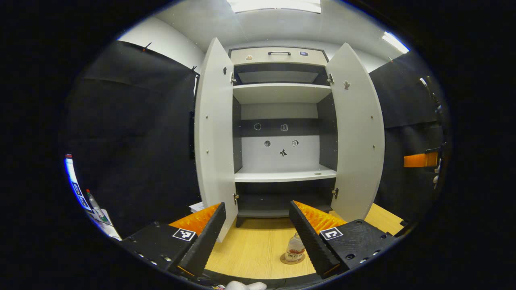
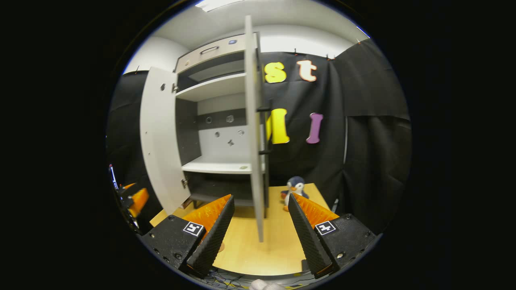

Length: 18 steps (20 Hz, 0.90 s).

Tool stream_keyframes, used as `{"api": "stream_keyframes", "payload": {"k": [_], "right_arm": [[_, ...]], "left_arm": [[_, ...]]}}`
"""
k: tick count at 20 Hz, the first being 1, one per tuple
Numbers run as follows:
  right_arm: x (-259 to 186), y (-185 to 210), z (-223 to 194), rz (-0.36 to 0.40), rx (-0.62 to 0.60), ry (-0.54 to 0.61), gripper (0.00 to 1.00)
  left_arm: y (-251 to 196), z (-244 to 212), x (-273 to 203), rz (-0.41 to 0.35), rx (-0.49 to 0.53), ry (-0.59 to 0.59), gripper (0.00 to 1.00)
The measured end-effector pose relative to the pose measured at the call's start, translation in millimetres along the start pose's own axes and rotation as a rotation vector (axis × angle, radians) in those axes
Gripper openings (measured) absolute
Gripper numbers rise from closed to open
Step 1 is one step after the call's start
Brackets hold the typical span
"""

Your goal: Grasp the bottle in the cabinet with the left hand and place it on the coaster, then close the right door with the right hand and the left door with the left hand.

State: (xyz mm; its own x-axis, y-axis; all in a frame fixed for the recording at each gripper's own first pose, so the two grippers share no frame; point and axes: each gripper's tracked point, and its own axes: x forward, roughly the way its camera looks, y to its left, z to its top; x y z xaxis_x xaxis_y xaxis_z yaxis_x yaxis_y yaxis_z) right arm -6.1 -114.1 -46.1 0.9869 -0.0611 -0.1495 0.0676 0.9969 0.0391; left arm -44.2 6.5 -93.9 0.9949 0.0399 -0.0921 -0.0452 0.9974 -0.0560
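Bottle (image 1: 295, 249) upright on the coaster (image 1: 287, 260) on the table (image 1: 258, 249), in front of the cabinet (image 1: 282, 121). Both doors wide open. Left gripper (image 1: 257, 233) spread wide, holding nothing. Right gripper (image 2: 261, 229) likewise parted and empty, facing the right door (image 2: 254, 133) edge

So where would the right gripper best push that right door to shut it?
Near the right door's free front edge, coming from its outer face, the side with the handle. The door stands edge-on between the open fingers, and the free edge lies farthest from the hinges.
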Motion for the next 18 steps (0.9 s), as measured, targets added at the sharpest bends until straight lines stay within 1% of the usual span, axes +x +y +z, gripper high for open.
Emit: {"api": "stream_keyframes", "payload": {"k": [2, 4, 6, 8, 9, 10, 12, 15, 18], "right_arm": [[-2, -32, 20, -0.065, -0.023, -0.024, 0.83], [-1, -64, 51, -0.119, -0.039, -0.068, 0.83], [5, -88, 83, -0.152, -0.050, -0.116, 0.83], [17, -108, 107, -0.173, -0.072, -0.136, 0.83], [24, -111, 116, -0.171, -0.085, -0.145, 0.83], [31, -115, 125, -0.171, -0.099, -0.157, 0.82], [51, -115, 132, -0.160, -0.124, -0.154, 0.83], [82, -87, 135, -0.067, -0.134, -0.146, 0.82], [113, -70, 130, -0.021, -0.141, -0.122, 0.82]], "left_arm": [[16, 14, -22, 0.027, 0.003, 0.001, 0.96], [26, 26, -39, 0.062, 0.027, -0.003, 0.96], [24, 32, -52, 0.076, 0.031, -0.007, 0.96], [21, 35, -64, 0.090, 0.006, 0.013, 0.96], [15, 35, -67, 0.078, -0.013, 0.025, 0.94], [9, 36, -71, 0.076, -0.021, 0.028, 0.96], [3, 39, -73, 0.086, -0.014, 0.042, 0.96], [-4, 49, -74, 0.097, -0.013, 0.026, 0.96], [-9, 47, -77, 0.113, -0.015, 0.048, 0.96]]}}
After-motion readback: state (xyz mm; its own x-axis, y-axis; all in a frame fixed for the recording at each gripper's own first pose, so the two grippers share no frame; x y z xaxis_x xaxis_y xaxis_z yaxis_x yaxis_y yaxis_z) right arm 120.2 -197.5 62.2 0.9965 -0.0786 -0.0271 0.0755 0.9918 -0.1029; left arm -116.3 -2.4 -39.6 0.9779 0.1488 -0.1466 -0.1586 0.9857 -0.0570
